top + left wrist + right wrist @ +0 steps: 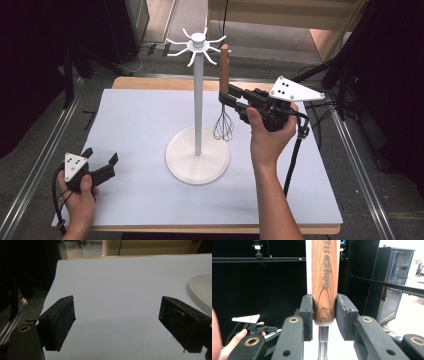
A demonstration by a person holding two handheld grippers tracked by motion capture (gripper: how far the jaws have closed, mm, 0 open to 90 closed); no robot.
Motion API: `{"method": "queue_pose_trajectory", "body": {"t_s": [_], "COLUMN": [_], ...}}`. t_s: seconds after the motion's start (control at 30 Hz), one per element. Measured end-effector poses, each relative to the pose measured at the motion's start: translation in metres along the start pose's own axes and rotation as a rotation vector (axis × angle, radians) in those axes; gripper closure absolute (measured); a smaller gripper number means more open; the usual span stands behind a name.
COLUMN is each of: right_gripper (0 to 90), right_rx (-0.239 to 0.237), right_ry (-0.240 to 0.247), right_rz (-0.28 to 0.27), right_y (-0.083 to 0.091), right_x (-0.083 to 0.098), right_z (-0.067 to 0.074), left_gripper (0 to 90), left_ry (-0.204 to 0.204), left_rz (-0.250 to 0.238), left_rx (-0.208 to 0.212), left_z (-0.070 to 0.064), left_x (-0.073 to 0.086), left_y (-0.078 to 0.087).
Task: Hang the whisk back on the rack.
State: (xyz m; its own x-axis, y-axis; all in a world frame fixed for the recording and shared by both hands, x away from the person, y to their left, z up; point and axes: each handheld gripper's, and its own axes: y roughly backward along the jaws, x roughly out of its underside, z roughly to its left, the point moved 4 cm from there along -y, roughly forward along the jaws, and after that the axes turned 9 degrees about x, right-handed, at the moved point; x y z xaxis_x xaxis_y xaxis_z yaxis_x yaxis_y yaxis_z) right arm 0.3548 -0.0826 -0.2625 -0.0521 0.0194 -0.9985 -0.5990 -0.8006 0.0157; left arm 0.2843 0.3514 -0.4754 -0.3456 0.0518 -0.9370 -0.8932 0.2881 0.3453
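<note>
One table [150, 210] carries everything, its top covered by a pale sheet with a strip of wood showing along the far and near edges. On it stands one white rack [198, 100], the landmark here: a single round base, a single upright pole, and a crown of curved hooks at the top, eight as far as the high view lets me count.

Two grippers are at work, each held in one hand. The right gripper [226, 96] is just right of the rack's pole, about halfway up it, with its jaws pointing toward the pole. Its two jaws are clamped on the wooden handle of one whisk [224, 75]; in the right gripper view the pads [308, 315] press both sides of the handle at its lower end, just above the metal collar. The whisk hangs upright, handle up beside the rack's crown of hooks, wire head down just above the right rim of the rack's base. Whether the wires touch the base I cannot tell.

The left gripper [102, 159] sits well left of the rack's base, low over the sheet near the table's front left corner. Its two jaws stand wide apart with nothing between them, as the left gripper view shows.
</note>
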Motion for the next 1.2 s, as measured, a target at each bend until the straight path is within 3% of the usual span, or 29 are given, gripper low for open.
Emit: {"method": "queue_pose_trajectory", "body": {"t_s": [0.2,0.3,0.53,0.77,0.93,1.03,1.2], "right_gripper": [69.4,55.5,30.4,16.1,0.6,0.0,0.0], "right_rx": [0.004,0.022,0.174,0.271,0.378,0.417,0.438], "right_ry": [0.01,-0.003,-0.005,-0.022,-0.033,-0.019,-0.026], "right_rz": [-0.002,-0.013,-0.009,0.012,0.042,0.059,0.081], "right_y": [-0.001,0.002,0.014,0.026,0.033,0.036,0.039], "right_x": [0.003,0.006,0.019,0.034,0.044,0.051,0.062], "right_z": [0.0,-0.003,-0.018,-0.032,-0.04,-0.043,-0.047], "left_gripper": [14.5,14.5,14.5,14.5,14.5,14.5,14.5], "left_ry": [0.002,0.002,-0.001,-0.002,-0.003,-0.005,-0.003], "left_rz": [0.0,0.0,-0.001,0.002,0.0,0.003,0.0], "left_rx": [0.001,0.001,-0.001,-0.002,-0.001,-0.001,-0.001], "left_z": [0.0,0.0,0.0,0.0,0.0,0.0,0.0], "left_x": [0.0,0.0,0.0,0.0,0.0,0.0,0.0], "left_y": [0.0,0.0,0.0,0.0,0.0,0.0,0.0]}}
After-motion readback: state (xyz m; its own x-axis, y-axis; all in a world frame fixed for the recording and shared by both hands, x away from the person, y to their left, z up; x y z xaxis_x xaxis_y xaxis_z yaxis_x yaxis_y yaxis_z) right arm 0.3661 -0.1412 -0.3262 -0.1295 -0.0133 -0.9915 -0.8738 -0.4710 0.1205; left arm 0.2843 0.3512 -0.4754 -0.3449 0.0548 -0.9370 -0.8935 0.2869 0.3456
